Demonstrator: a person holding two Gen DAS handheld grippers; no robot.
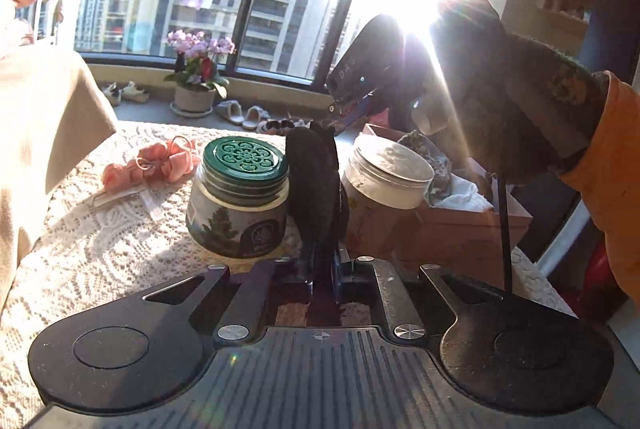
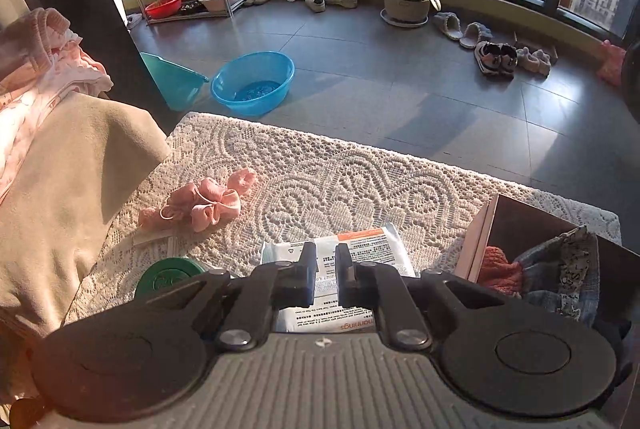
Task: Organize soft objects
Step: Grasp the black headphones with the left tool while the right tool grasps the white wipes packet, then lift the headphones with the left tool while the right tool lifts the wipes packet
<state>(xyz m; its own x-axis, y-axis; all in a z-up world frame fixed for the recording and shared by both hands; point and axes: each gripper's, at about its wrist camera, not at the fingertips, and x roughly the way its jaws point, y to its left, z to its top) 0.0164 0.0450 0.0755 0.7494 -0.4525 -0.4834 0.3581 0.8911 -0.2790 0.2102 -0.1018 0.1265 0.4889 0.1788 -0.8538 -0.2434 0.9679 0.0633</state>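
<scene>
My left gripper (image 1: 316, 165) is closed, empty, between two jars (image 1: 240, 197); right gripper (image 2: 325, 253) narrowly parted over a packet (image 2: 360, 241), gripping nothing.

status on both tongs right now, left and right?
Left tongs: closed, fingers together, nothing visible between them.
Right tongs: narrow gap over the white packet; whether they pinch it cannot be told.

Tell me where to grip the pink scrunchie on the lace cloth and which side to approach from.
Grip the pink scrunchie at its bunched middle, where the gathered fabric stands highest. Come from straight above: it lies flat on the lace cloth, so no side gives an edge to get under. Its tails trail left and right, and would likely slip if pinched alone. The beige cloth crowds its left side.
</scene>
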